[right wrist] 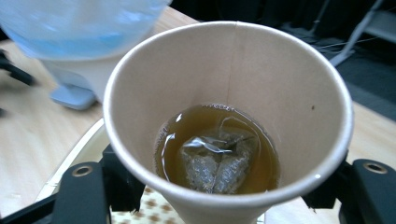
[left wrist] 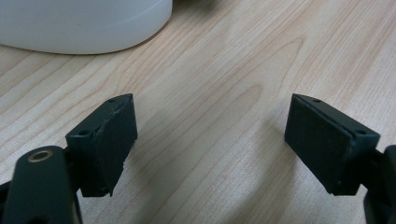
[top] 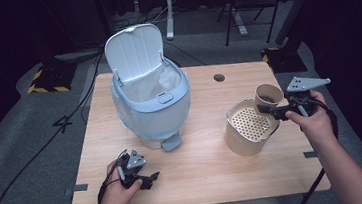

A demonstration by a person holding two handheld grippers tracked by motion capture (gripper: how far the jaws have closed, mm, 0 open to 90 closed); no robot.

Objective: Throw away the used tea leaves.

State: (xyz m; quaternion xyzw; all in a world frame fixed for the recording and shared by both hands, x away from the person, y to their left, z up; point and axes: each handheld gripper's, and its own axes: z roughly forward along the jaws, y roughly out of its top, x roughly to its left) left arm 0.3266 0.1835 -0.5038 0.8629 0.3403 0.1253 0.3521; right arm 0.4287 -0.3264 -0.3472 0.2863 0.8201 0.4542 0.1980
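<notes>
My right gripper (top: 270,109) is shut on a brown paper cup (top: 268,95), held just above the far right rim of a beige canister with a perforated strainer top (top: 248,126). Inside the paper cup (right wrist: 233,93), brown tea covers a sunken tea bag (right wrist: 217,161). The strainer's holed surface (right wrist: 144,215) shows below the cup. My left gripper (top: 148,178) rests low over the table's near left part, open, its black pads (left wrist: 109,140) spread with bare wood between them. A pale blue pedal bin (top: 149,97) stands mid-table, its lid raised and a white liner inside.
The bin's pedal (top: 171,142) points toward the near edge. The bin's white base (left wrist: 84,23) lies just ahead of my left gripper. A round cable hole (top: 219,77) sits at the table's (top: 200,170) far side. A desk frame and chair stand beyond on the grey floor.
</notes>
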